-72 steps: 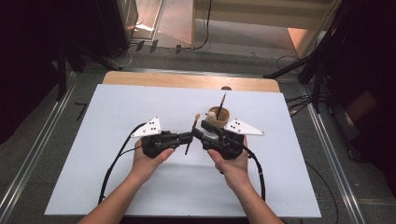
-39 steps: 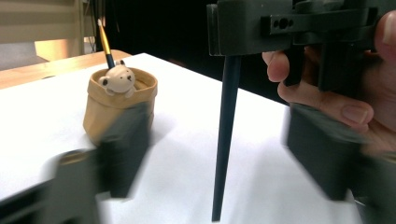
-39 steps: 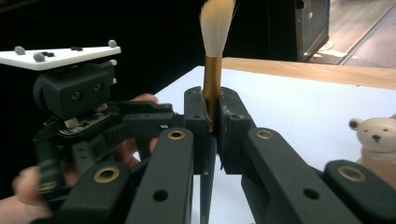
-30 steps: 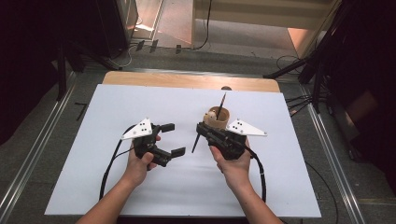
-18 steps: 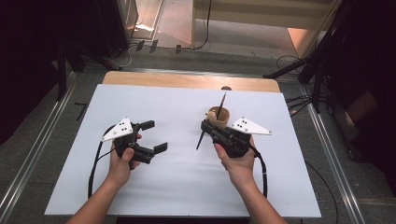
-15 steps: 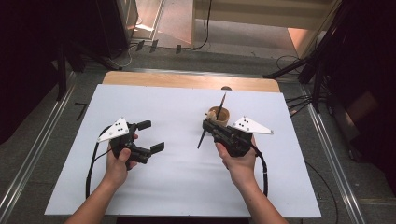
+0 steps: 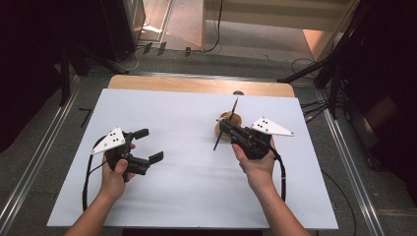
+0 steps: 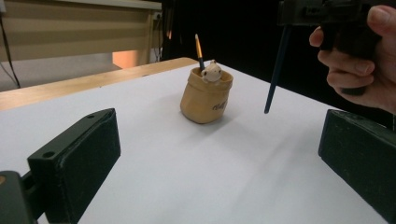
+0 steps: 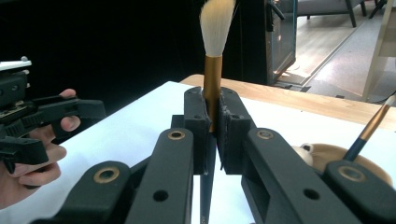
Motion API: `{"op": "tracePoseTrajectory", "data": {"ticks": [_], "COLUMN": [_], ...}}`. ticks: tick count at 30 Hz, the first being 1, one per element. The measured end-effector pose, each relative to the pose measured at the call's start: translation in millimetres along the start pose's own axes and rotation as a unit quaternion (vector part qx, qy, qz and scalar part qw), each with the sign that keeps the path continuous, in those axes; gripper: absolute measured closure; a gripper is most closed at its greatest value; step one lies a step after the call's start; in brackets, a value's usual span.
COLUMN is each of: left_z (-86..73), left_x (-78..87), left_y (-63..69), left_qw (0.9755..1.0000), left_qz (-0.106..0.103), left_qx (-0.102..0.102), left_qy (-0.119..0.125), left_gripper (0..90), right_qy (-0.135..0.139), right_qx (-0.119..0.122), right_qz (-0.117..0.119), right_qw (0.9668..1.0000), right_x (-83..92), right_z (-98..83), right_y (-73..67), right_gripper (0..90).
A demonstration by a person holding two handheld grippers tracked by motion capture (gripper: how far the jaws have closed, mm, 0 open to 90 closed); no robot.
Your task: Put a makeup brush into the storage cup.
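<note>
Here, brush (image 9: 212, 88) clamped upright in right claw (image 9: 212, 126) — left claw (image 7: 148, 145) apart

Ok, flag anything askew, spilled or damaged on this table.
Nothing stands out. The sack-shaped holder stands upright on the white sheet with one brush in it. The right tool holds a second brush in the air; the left tool is open.

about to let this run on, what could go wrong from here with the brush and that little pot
1. The right gripper pinches the brush on its narrow gold ferrule, bristles up; it could slip or pivot in the jaws.
2. The pot is small, unsecured, and already holds another brush. The handle tip coming down could knock it over or hit that brush.
3. The left gripper is open and well apart, so nothing steadies the pot.
</note>
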State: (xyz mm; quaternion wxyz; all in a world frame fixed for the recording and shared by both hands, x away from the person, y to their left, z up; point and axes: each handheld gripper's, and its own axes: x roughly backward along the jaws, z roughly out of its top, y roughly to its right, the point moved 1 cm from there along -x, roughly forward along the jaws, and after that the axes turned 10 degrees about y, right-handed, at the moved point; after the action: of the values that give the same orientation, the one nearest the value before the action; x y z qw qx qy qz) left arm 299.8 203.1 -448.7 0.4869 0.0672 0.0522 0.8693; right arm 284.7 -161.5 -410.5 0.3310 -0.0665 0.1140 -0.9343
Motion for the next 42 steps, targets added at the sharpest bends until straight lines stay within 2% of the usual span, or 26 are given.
{"op": "tracePoseTrajectory", "data": {"ticks": [26, 32, 42], "left_z": [-9.0, -9.1, -12.6], "left_x": [44.9, 55.3, 69.0], "left_y": [-11.3, -12.6, -17.2], "left_qw": [0.9993, 0.999, 0.9982], "left_qz": [0.036, 0.042, 0.06], "left_qx": [0.005, 0.014, 0.004], "left_qy": [-0.003, 0.007, -0.002], "left_gripper": [0.0, 0.0, 0.0], "right_qy": [0.004, 0.004, 0.009], "right_qx": [0.01, 0.01, 0.009], "right_qz": [-0.024, -0.028, -0.035], "right_qw": [0.9996, 0.9996, 0.9993], "right_x": [-5.7, -6.0, -6.5], "right_z": [11.8, 12.5, 18.6], "right_y": [16.6, 20.3, 26.0], "right_gripper": [84.8, 84.8, 84.8]}}
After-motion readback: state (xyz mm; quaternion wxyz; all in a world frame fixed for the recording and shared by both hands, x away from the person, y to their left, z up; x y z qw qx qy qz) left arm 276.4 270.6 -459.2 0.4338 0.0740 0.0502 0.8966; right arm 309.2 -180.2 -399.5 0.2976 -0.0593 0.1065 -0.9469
